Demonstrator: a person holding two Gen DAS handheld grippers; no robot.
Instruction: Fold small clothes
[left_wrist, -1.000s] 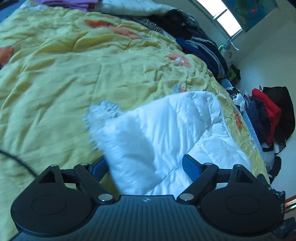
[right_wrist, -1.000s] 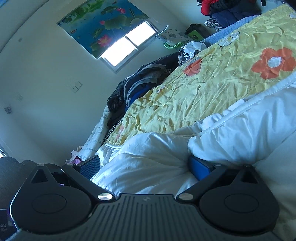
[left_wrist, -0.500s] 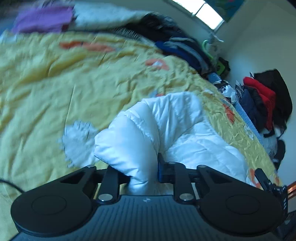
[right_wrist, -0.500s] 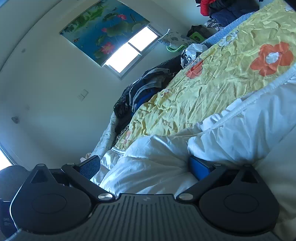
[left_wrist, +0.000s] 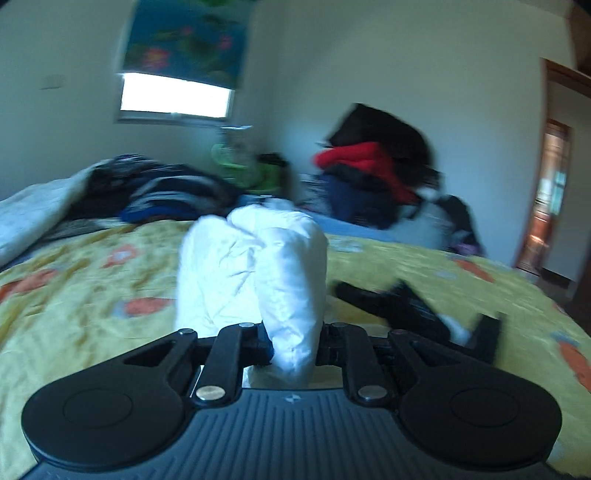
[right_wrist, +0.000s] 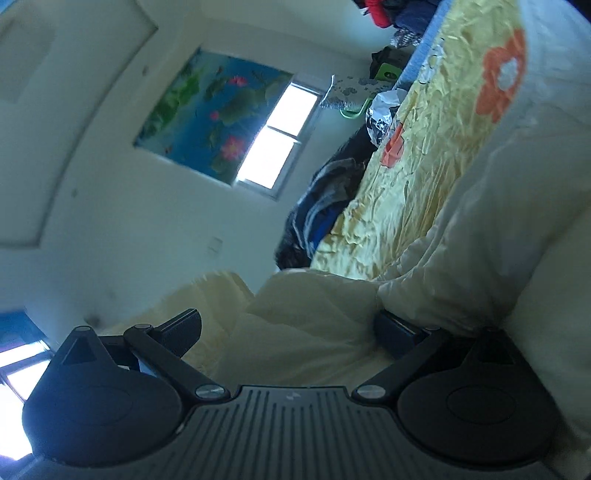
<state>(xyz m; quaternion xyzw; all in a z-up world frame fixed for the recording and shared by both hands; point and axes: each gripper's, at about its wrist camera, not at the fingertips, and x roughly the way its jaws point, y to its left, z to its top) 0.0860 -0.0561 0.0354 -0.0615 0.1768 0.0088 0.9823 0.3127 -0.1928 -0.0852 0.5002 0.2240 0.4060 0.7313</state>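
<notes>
A white puffy jacket (left_wrist: 258, 258) lies on the yellow flowered bed cover (left_wrist: 92, 295). My left gripper (left_wrist: 293, 343) is shut on a thick fold of it, and the fold rises bunched in front of the camera. The left wrist view is blurred. A black blurred shape (left_wrist: 406, 310) to the right on the bed looks like the other gripper. In the right wrist view my right gripper (right_wrist: 291, 328) stands open and rolled on its side, low against the jacket (right_wrist: 480, 240). Fabric lies between its fingers, and the left finger (right_wrist: 184, 326) is clear of the cloth.
Dark clothes (left_wrist: 166, 192) are heaped along the bed's far side. A pile of red, black and blue clothes (left_wrist: 369, 166) stands beyond the bed near the wall. A window (left_wrist: 173, 99) with a flowered blind is behind, and a doorway (left_wrist: 550, 206) at far right.
My left gripper went from open around the jacket's edge to shut on a fold, then lifted and rolled level, swinging its view toward the far wall. My right gripper rolled sideways, still open.
</notes>
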